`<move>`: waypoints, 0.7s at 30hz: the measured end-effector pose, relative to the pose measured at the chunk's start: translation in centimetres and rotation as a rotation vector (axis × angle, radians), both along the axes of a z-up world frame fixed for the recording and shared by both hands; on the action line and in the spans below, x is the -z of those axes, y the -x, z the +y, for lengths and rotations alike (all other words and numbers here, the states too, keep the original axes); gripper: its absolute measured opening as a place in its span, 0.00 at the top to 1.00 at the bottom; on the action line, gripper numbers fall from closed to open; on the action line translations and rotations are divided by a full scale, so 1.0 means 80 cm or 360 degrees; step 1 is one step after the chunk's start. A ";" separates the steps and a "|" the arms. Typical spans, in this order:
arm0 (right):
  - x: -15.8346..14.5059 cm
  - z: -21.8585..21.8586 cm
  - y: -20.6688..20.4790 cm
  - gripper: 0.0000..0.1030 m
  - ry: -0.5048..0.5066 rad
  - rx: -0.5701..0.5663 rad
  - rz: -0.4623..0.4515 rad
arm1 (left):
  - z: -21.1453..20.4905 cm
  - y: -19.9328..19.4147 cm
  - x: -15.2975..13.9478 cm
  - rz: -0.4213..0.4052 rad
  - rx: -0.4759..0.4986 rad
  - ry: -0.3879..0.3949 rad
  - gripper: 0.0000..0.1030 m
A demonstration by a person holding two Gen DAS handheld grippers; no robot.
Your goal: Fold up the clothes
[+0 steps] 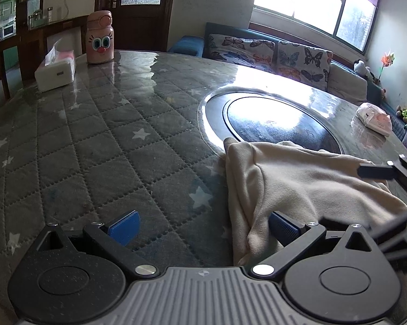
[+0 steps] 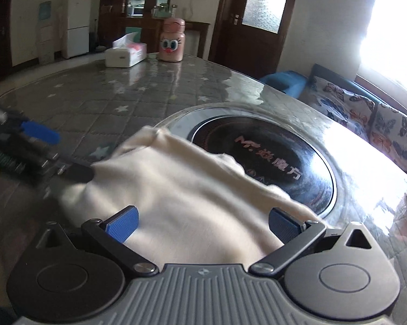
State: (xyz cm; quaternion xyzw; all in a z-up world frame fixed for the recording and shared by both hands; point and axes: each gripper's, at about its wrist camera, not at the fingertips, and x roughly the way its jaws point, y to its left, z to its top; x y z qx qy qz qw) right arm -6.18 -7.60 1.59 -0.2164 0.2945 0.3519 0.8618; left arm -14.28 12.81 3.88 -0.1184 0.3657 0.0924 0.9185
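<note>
A cream fleece garment (image 1: 306, 187) lies bunched on the quilted grey table cover, its far edge over the round black hotplate. My left gripper (image 1: 203, 227) is open; its right pad (image 1: 282, 227) touches the garment's left edge, its left pad sits over bare cover. In the right wrist view the garment (image 2: 192, 197) spreads between the wide-open fingers of my right gripper (image 2: 203, 226), which hovers over it. The left gripper (image 2: 40, 146) shows at that view's left edge beside the cloth. The right gripper (image 1: 387, 178) shows at the left view's right edge.
A round black hotplate (image 1: 279, 124) sits inset in the table (image 1: 95, 140). A tissue box (image 1: 55, 71) and a pink cartoon bottle (image 1: 99, 38) stand at the far side. A wipes pack (image 1: 374, 119) lies at right. A butterfly-print sofa (image 1: 271, 51) is behind.
</note>
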 end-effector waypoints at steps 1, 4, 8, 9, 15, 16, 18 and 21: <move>0.001 -0.002 0.005 0.00 -0.0003 -0.0003 -0.0012 | -0.001 0.000 0.001 0.0001 0.0001 -0.0003 0.00; 0.002 -0.009 0.020 0.00 -0.0029 -0.0009 -0.0017 | -0.002 0.000 0.003 0.0004 0.0004 -0.0023 0.00; 0.003 -0.023 0.031 0.00 -0.0060 -0.0068 0.0096 | -0.003 -0.001 0.003 0.0003 0.0006 -0.0051 0.00; 0.006 -0.026 0.035 0.00 -0.0051 -0.0089 0.0115 | -0.003 -0.001 0.003 0.0003 0.0003 -0.0048 0.00; 0.008 -0.041 0.067 0.00 -0.0026 -0.0206 0.0062 | 0.000 -0.002 0.005 0.0011 -0.0009 -0.0021 0.00; 0.004 -0.042 0.068 0.00 -0.0042 -0.0218 0.0062 | 0.000 -0.003 0.005 0.0014 -0.0011 -0.0020 0.00; -0.003 -0.042 0.067 0.00 -0.0101 -0.0229 0.0072 | -0.001 -0.004 0.003 0.0013 -0.0010 -0.0027 0.00; -0.010 -0.037 0.063 0.00 -0.0189 -0.0241 0.0105 | -0.004 -0.004 0.002 0.0013 -0.0009 -0.0043 0.00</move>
